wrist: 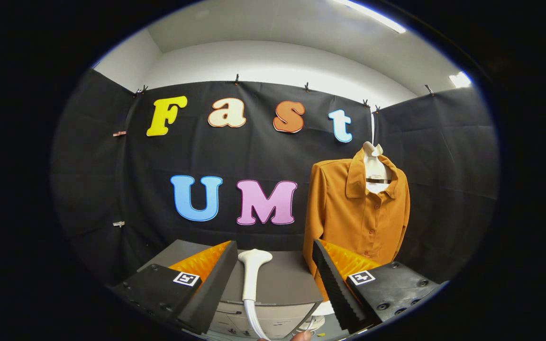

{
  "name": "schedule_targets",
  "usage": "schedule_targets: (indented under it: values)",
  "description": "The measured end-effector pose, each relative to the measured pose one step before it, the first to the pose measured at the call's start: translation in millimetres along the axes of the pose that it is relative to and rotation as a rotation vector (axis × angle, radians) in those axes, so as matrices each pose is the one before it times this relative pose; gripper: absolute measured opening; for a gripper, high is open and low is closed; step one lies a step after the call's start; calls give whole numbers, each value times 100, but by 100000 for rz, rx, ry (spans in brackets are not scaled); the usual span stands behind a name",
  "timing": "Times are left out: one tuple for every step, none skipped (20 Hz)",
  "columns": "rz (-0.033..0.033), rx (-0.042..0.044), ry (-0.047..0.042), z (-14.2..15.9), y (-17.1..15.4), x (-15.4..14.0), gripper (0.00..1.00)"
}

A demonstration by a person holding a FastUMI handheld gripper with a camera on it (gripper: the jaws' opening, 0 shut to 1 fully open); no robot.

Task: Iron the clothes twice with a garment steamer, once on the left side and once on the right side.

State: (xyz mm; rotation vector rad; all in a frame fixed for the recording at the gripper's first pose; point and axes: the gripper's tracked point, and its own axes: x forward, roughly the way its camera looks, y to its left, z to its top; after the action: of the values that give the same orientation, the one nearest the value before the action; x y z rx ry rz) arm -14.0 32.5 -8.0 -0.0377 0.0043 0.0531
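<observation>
A mustard-brown buttoned shirt hangs on a white hanger in front of the black cloth wall, beyond my right finger. The white garment steamer head lies on a grey cabinet top, with its hose running down toward me. My gripper is open, its two fingers spread wide. The steamer head lies between the fingers, closer to the left one, and neither finger touches it. The right finger covers the shirt's lower hem.
The grey cabinet has drawers on its front below the fingers. Black cloth walls close the booth at the back and on both sides. A fingertip shows at the very bottom, below the cabinet front.
</observation>
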Motion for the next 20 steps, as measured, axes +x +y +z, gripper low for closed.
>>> schedule_targets:
  values:
    - [402,232,105,-167,421,93,98]
    - [322,309,131,-254,424,211,98]
    - [616,276,448,-277,480,257,98]
    - [867,196,996,-505,647,299,98]
    - [482,92,1411,-618,380,365,98]
    - [130,111,1944,-818,336,560,98]
    - [-134,-54,2753,-925,203,556,98]
    - [-166,-283,3299,-1139,231,798,98]
    - [-179,-372,3677,-1235,107,861,98]
    - [-279,-197,3722,-1315,163,974,98]
    - [-291,181,3995,-1282,127,1067,98]
    - [1,653,4573,-1491,307,1171,98]
    - [329,1043,4485,-1413,254,1160,98]
    - [-71,1058,5061,-1588,148,1221,98]
    - [-257,704,5509,-1508,-26,1134,98]
    - [-77,790,4700,-1435,84,1187,98]
    - [209,822,3894,-897,204,989,98]
    - [162,592,2882,-717,124,907,98]
    - [-31,247,2684,-617,41,771,98]
    - [-200,-119,2753,-827,48,901,98]
